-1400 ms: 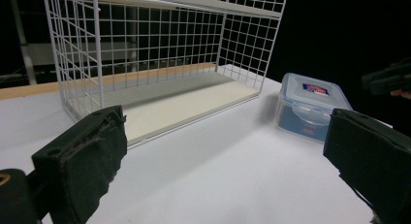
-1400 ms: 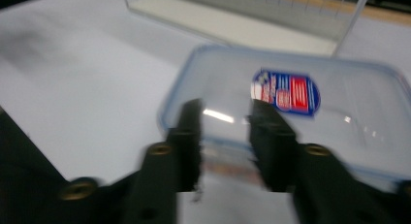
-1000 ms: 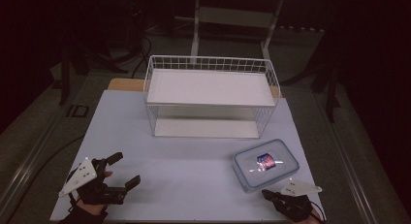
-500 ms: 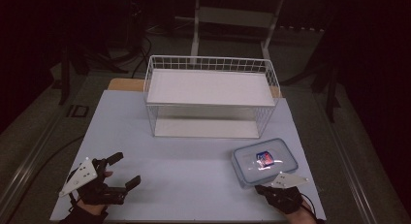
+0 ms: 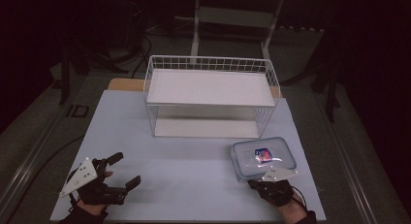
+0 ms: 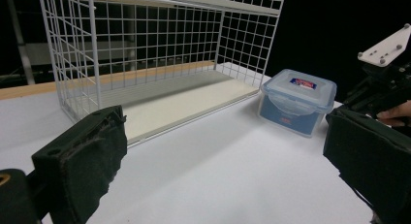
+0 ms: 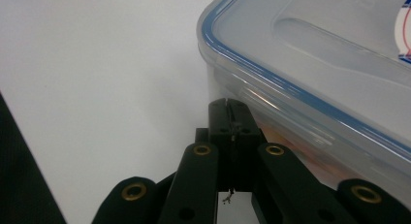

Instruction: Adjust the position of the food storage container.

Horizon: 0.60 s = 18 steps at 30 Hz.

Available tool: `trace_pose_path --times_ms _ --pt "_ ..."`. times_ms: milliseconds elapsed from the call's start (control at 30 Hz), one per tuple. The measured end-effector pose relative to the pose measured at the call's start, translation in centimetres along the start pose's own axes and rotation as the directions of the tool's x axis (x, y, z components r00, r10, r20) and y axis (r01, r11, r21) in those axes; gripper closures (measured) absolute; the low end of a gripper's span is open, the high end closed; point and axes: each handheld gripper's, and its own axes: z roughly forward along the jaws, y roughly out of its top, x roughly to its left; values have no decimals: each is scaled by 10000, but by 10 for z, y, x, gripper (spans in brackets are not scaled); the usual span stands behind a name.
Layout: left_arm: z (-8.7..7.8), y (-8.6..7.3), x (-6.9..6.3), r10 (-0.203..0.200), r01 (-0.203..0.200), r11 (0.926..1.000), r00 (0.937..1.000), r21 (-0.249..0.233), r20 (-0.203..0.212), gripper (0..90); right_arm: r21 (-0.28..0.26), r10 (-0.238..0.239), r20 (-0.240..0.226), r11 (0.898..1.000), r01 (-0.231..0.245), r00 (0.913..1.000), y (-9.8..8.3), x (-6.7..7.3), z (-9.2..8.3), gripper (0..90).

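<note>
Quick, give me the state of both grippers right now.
Left gripper: open, jaws wide apart, nothing between them.
Right gripper: closed, jaws pressed together on nothing, tips right by the side of the clear lidded container.

Black jaws on brass pivots, grey three-cornered plates, seemingly screw-studded.

White table (image 5: 194, 170) w/ wire basket (image 5: 211, 95) & lidded box (image 5: 263, 157).
</note>
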Motion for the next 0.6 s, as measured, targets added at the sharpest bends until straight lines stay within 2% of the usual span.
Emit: trace_pose_path --times_ms 167,267,333,400,433,467,500,600 --pt "0 0 0 34 -34 10000 10000 -8 -5 19 -268 -76 -245 9996 69 9997 1 2 -9 898" --pt "0 0 0 33 -33 10000 10000 3 4 19 -555 -80 84 9984 85 9999 1 -3 -24 898" --pt "0 0 0 52 -52 10000 10000 2 0 19 -852 170 576 9963 -120 9982 -1 -12 -39 898" --pt "0 0 -1 63 -63 10000 10000 5 -1 19 -1169 517 1087 9924 -389 9927 -3 -24 -53 898" --pt "0 0 -1 63 -63 10000 10000 5 -1 19 -1169 517 1087 9924 -389 9927 -3 -24 -53 898" --pt "0 0 -1 49 -49 10000 10000 13 -3 19 -1290 686 1440 9904 -500 9872 -5 -31 -60 898" --pt "0 0 -1 52 -52 10000 10000 29 -3 19 -1377 869 1934 9886 -606 9773 -8 -41 -69 898" --pt "1 0 -1 45 -45 10000 10000 33 -5 19 -1431 1239 2633 9858 -883 9567 -13 -59 -79 898"
